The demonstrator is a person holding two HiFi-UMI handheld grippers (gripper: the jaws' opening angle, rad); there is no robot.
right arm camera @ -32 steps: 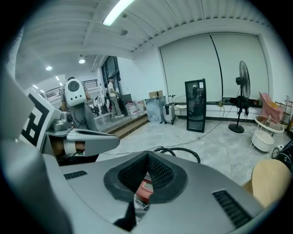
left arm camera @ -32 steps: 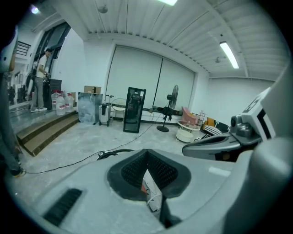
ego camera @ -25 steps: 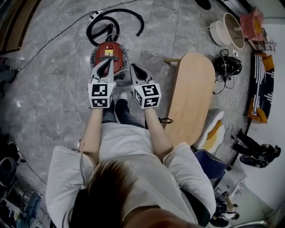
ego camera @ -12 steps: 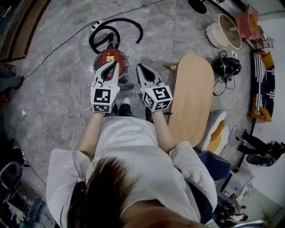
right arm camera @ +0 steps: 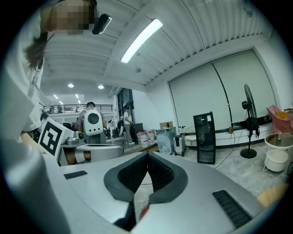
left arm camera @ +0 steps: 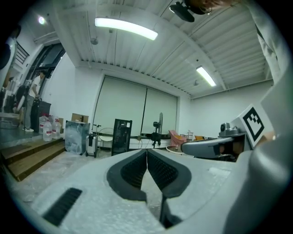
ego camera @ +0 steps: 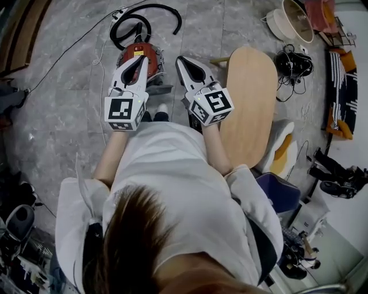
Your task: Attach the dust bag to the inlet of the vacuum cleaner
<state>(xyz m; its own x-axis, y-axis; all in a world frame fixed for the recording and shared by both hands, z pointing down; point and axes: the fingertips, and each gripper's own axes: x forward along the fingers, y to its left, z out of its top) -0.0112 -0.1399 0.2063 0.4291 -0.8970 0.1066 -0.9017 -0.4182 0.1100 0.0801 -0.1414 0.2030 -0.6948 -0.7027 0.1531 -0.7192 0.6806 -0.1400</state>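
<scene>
The red canister vacuum cleaner sits on the grey floor, its black hose curled behind it. No dust bag shows in any view. My left gripper hangs high over the vacuum, shut and empty. My right gripper hovers beside it on the right, also shut and empty. In the left gripper view the jaws meet and point level across the room, with the right gripper's body alongside. In the right gripper view the shut jaws show a sliver of the red vacuum below them.
A long oval wooden table stands right of the person. A white pot, tangled cables and a striped cushion lie at the far right. A white power cord trails over the floor on the left. A standing fan and a black cabinet stand by the far wall.
Both grippers have risen away from the vacuum, side by side and still shut, tilting up toward level. The vacuum has not moved on the floor.
</scene>
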